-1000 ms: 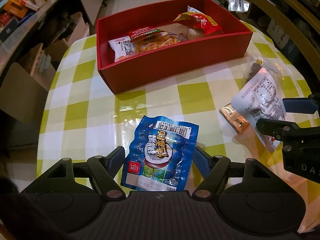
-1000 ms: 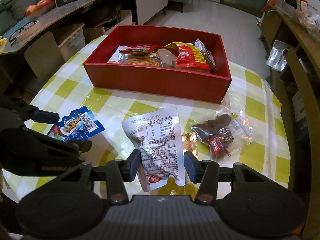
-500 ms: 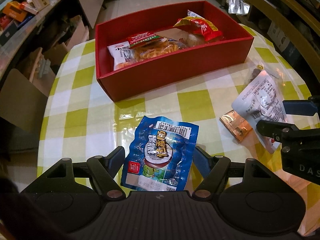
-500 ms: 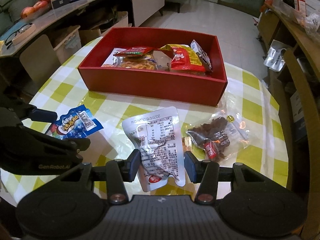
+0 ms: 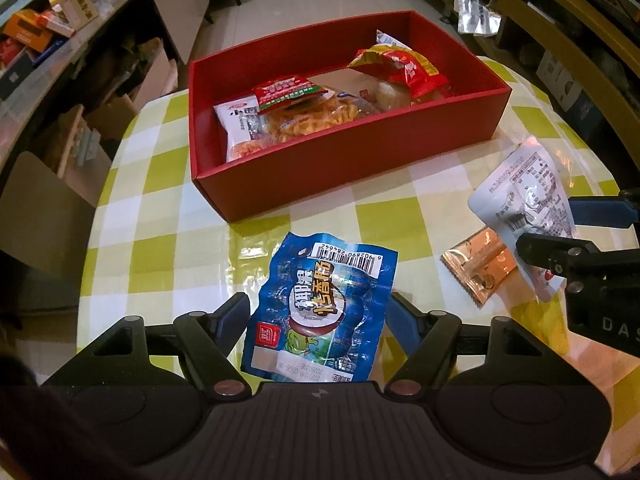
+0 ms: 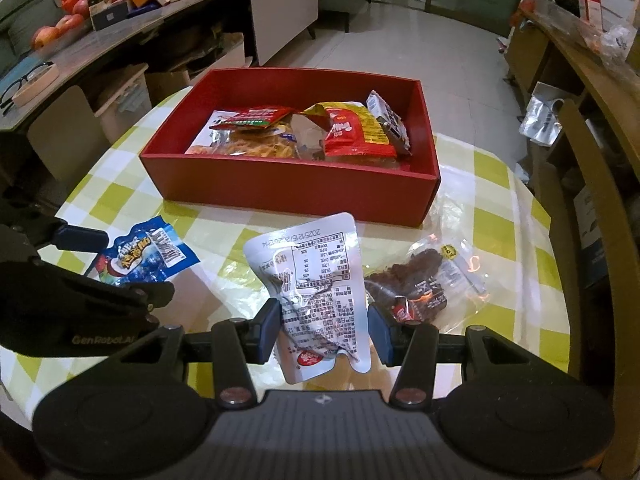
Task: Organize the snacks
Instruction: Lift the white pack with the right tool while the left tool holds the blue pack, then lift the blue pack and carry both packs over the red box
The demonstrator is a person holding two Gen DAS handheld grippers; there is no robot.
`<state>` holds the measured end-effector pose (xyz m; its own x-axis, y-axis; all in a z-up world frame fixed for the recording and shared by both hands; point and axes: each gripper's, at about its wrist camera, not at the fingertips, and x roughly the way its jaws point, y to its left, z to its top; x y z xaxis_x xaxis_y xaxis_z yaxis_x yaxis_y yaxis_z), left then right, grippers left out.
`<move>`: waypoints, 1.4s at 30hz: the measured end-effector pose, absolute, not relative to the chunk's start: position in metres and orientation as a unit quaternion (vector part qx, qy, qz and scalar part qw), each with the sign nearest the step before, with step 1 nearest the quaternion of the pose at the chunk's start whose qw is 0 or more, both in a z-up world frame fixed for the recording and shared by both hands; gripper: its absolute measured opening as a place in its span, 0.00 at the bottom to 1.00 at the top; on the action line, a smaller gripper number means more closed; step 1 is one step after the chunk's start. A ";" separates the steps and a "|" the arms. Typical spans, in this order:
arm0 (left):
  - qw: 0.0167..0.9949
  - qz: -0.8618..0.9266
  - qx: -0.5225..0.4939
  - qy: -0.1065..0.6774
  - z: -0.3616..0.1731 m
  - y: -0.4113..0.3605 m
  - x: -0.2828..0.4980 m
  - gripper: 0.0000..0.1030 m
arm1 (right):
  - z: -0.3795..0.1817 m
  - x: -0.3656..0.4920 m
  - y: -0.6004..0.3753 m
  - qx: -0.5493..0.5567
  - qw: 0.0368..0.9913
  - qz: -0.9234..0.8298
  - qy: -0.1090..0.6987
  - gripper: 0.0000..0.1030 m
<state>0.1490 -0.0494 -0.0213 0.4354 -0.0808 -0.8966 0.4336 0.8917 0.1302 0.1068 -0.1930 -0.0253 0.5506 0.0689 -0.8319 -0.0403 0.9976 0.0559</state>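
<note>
My left gripper [image 5: 318, 312] is shut on a blue sausage packet [image 5: 324, 276], its pads against the packet's two side edges. My right gripper [image 6: 323, 316] is shut on a white foil packet [image 6: 316, 268], printed side up. Both packets are just over the yellow-checked tablecloth [image 5: 184, 240]. Beyond them stands the open red box [image 5: 352, 152] with several snack bags inside. In the left wrist view the right gripper [image 5: 560, 230] shows at the right edge, holding the white packet [image 5: 524, 188]. The right wrist view has the left gripper [image 6: 120, 266] at the left.
A small copper-coloured packet [image 5: 478, 266] lies beside the white one. A clear bag of dark snacks [image 6: 424, 284] lies right of my right gripper. The round table's edge is close on both sides. Cluttered counters [image 6: 100, 24] and a wooden shelf [image 6: 580, 60] surround it.
The red box has shifted slightly lower in both views, while each packet has kept its place between its gripper's fingers. Neither gripper has opened or shut.
</note>
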 end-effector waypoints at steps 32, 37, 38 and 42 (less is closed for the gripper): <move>0.838 -0.145 0.163 0.501 -0.014 -0.057 0.184 0.77 | -0.019 0.137 -0.203 0.035 0.888 0.018 0.459 0.52; 0.842 -0.143 0.156 0.496 -0.009 -0.060 0.194 0.77 | -0.016 0.150 -0.205 0.037 0.891 0.015 0.453 0.52; 0.843 -0.143 0.153 0.496 -0.008 -0.061 0.197 0.77 | -0.015 0.154 -0.207 0.039 0.891 0.013 0.451 0.52; 0.849 -0.140 0.143 0.489 -0.002 -0.065 0.211 0.66 | -0.014 0.171 -0.214 0.050 0.894 0.003 0.446 0.52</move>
